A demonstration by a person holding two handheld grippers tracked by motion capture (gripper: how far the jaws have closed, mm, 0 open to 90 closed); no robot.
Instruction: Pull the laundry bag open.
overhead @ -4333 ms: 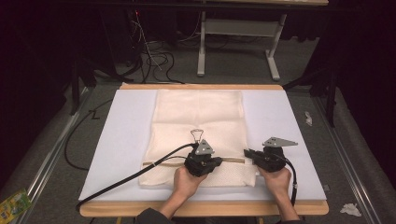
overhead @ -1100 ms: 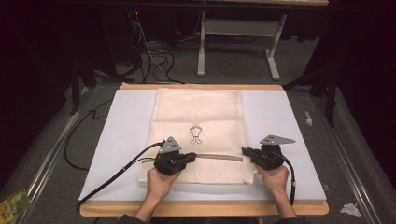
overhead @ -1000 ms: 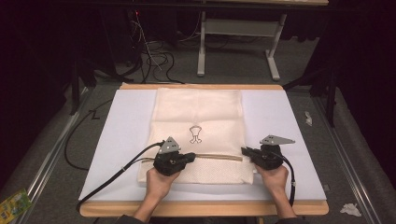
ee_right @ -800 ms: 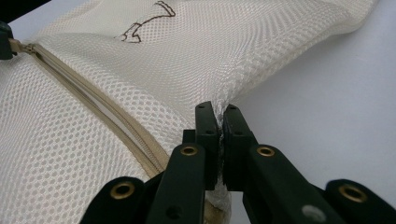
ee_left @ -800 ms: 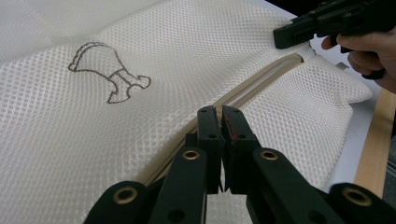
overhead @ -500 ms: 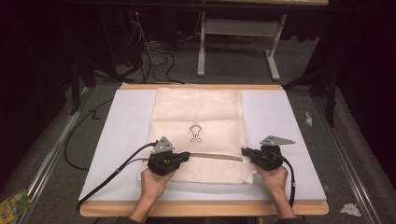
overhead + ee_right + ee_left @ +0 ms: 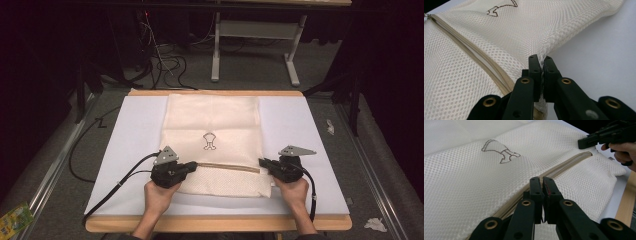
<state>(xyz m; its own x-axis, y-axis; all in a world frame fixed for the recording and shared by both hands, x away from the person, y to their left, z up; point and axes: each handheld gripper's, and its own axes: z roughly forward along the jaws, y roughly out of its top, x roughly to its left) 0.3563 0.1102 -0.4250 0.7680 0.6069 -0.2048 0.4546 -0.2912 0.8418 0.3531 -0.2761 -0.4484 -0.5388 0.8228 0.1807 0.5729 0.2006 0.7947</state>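
A white mat [image 7: 130, 150] covers the wooden table [image 7: 215, 223], with dark floor and cables behind. On it lies a cream mesh laundry bag [image 7: 215, 125], its zipper [image 7: 227, 167] running across near the person's edge. The left gripper [image 7: 192, 166] is pressed together at the zipper's left end, apparently pinching the pull, though that is hidden. The right gripper [image 7: 261, 162] pinches the bag's mesh edge at the zipper's right end.
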